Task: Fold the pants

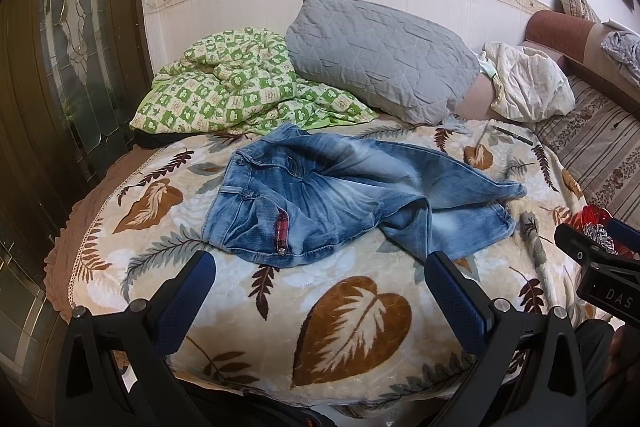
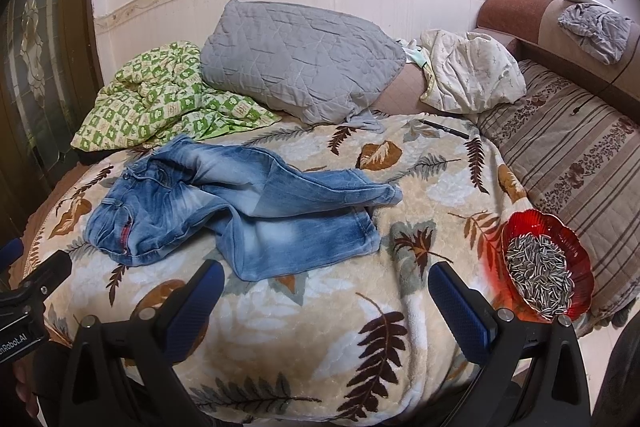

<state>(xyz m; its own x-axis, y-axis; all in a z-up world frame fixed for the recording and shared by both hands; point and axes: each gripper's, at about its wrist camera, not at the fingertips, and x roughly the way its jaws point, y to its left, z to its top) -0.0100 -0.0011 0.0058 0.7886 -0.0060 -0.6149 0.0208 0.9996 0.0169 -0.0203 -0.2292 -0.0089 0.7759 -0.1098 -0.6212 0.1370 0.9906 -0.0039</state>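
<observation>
Your left gripper [image 1: 320, 263] hangs with fingers spread wide, empty, just short of the waistband. Your right gripper [image 2: 326, 271] is likewise wide and empty, near the leg hems. The faded blue denim pants [image 1: 344, 195] lie crumpled on the cream leaf-print blanket [image 1: 352, 323], waist left, legs crossed rightward.

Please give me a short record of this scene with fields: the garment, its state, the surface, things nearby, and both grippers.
garment: blue jeans
state: unfolded, rumpled, legs crossing, waist toward the left
surface: leaf-print blanket
nearby: red bowl of seeds at the right; black pen behind; grey pillow
left gripper: jaws open, holds nothing
right gripper: jaws open, holds nothing
</observation>
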